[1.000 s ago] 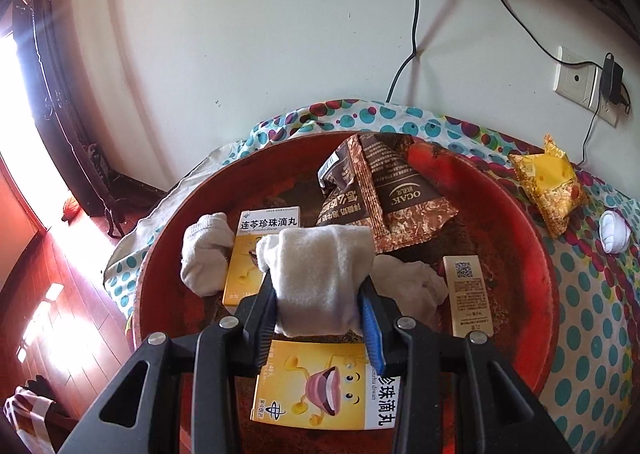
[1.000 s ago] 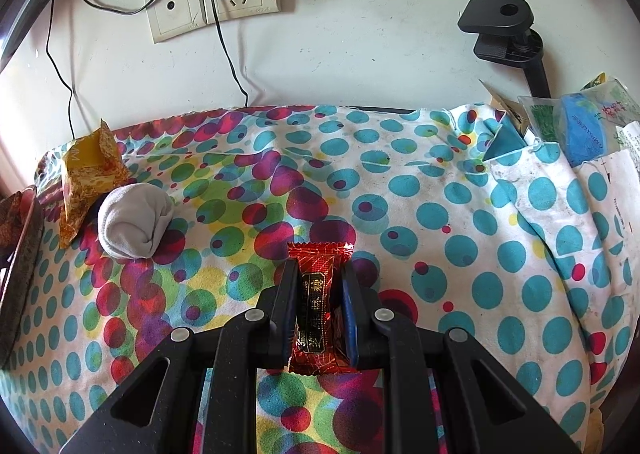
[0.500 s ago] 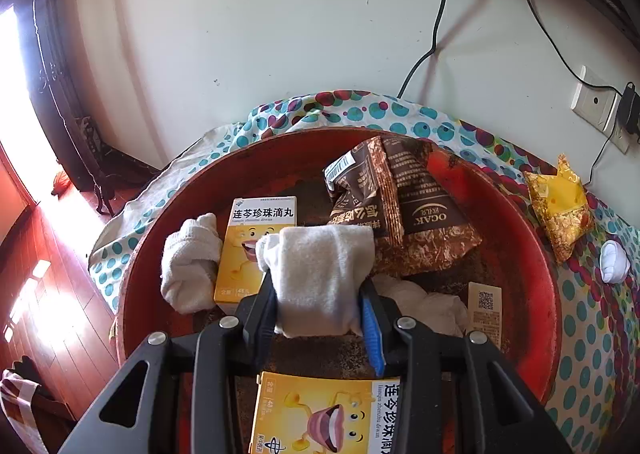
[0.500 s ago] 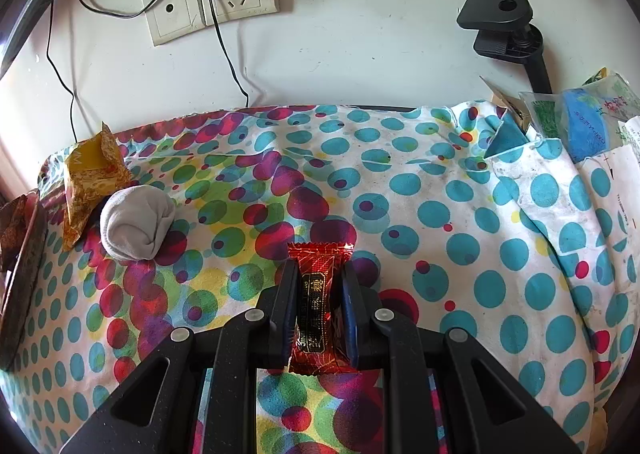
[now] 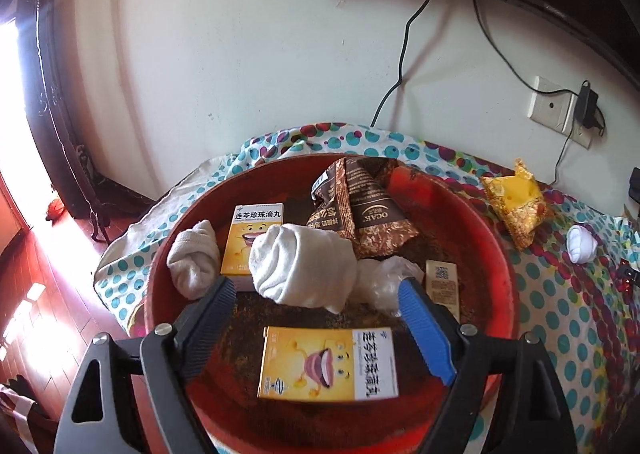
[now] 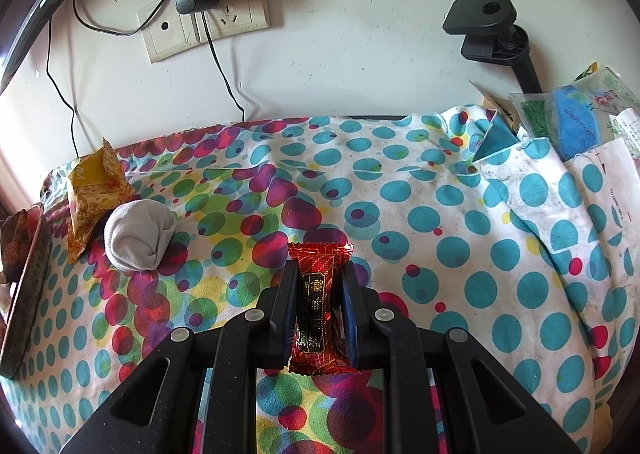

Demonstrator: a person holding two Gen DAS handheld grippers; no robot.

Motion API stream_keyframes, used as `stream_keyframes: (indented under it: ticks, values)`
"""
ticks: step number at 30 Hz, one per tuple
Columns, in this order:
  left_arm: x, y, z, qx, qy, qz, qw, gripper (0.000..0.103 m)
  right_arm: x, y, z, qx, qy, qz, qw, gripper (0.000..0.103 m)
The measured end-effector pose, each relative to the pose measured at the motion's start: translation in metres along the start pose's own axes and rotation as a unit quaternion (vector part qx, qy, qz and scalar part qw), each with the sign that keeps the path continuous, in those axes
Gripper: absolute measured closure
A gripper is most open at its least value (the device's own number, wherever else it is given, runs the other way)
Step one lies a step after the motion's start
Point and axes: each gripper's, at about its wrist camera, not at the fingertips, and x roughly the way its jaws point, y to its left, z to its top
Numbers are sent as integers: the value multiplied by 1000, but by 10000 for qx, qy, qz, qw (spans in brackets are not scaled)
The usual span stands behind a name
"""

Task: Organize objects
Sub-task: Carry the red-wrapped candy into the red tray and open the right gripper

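Left claw [image 5: 316,318]: its jaws have just been opening and I now see them spread wide, nothing pressed between the pads. The rolled white terry sock [image 5: 302,264] that they clamped half a second ago now lies free in the round red tray [image 5: 490,266], beyond the fingertips, leaning on a yellow cartoon-face medicine box [image 5: 252,230] and touching a crumpled clear plastic bag [image 5: 384,280]. I read this as a completed drop: one more item sorted into the tray.

Also in the tray: a second cream rolled sock [image 5: 194,264] at the left, a brown foil snack packet [image 5: 362,214] at the back, a second yellow medicine box [image 5: 328,364] nearest the camera, a small beige box with a QR code [image 5: 442,284].

Right claw [image 6: 318,300]: closed on a red foil-wrapped candy [image 6: 318,304], gripped across its middle, hovering over the polka-dot cloth [image 6: 400,190] that covers the desk. No change there.

Still outside the tray, on the cloth: a yellow foil snack pouch [image 6: 94,190] and a grey rolled sock [image 6: 140,236], touching each other, near the tray's rim.

Judgement: the candy looks next for the tray; then those two stragglers; the left claw is free to fetch
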Motion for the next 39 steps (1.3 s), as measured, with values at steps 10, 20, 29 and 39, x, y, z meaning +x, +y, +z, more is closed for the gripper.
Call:
stream_keyframes:
  ticks: [10,20,29,39]
  values:
    - [-49,7,-62,-168,9,-30,9999,17,0,31,-5,-499,4,-381,9980,85]
    - [-44,19,-80,-512,-20,-457,9976,17,-98,117,17,-944,-858,89,9918,85]
    - [-44,17,-82,-336,-34,-401,9986,17,-96,250,11,-1856,-797,1243,9715,85]
    - [-47,17,-78,-142,-158,-391,9990,17,-90,303,-24,-2488,-571,1570,9540,85]
